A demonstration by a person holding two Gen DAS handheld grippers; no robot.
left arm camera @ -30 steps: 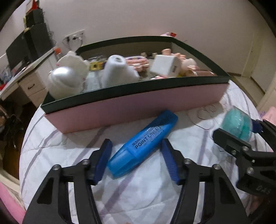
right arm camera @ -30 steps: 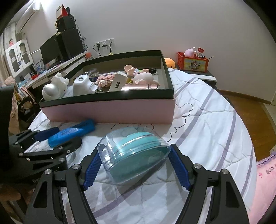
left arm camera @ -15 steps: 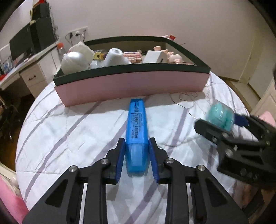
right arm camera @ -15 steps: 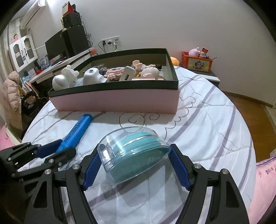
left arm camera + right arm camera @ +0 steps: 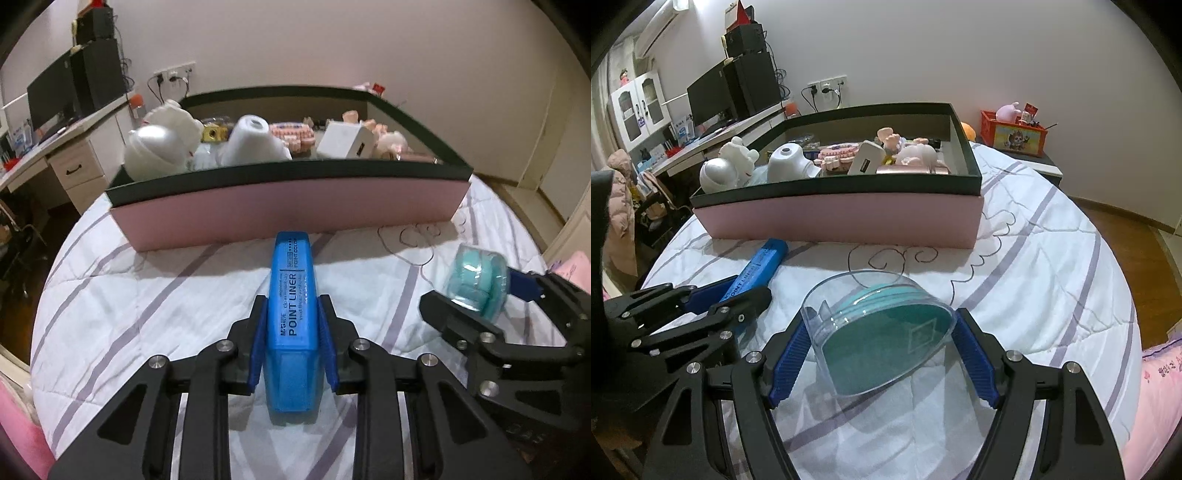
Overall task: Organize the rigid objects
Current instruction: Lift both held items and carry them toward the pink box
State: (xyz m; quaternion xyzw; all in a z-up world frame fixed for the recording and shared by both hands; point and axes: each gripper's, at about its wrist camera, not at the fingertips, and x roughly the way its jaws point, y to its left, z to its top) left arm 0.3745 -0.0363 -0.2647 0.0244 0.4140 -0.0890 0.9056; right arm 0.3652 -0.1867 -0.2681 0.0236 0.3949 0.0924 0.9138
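Note:
My left gripper (image 5: 291, 332) is shut on a blue highlighter marked POINT LINER (image 5: 291, 295), which points at the pink box (image 5: 288, 210); it also shows in the right wrist view (image 5: 757, 267). My right gripper (image 5: 882, 350) is shut on a clear round case with teal discs (image 5: 882, 343), held above the white striped bedspread (image 5: 1034, 277); the case also shows in the left wrist view (image 5: 474, 284). The pink box with a dark green rim (image 5: 849, 218) holds several small objects.
In the box are white figurines (image 5: 726, 168), a white cylinder device (image 5: 786, 160), a white charger (image 5: 866, 158) and pink toys (image 5: 918, 153). A desk with monitor (image 5: 713, 88) stands at the left. An orange crate (image 5: 1015, 134) sits on a side table at the right.
My left gripper closed on the blue highlighter and turned it in line with the fingers. The right gripper keeps its hold on the teal case, which now tilts more toward the camera.

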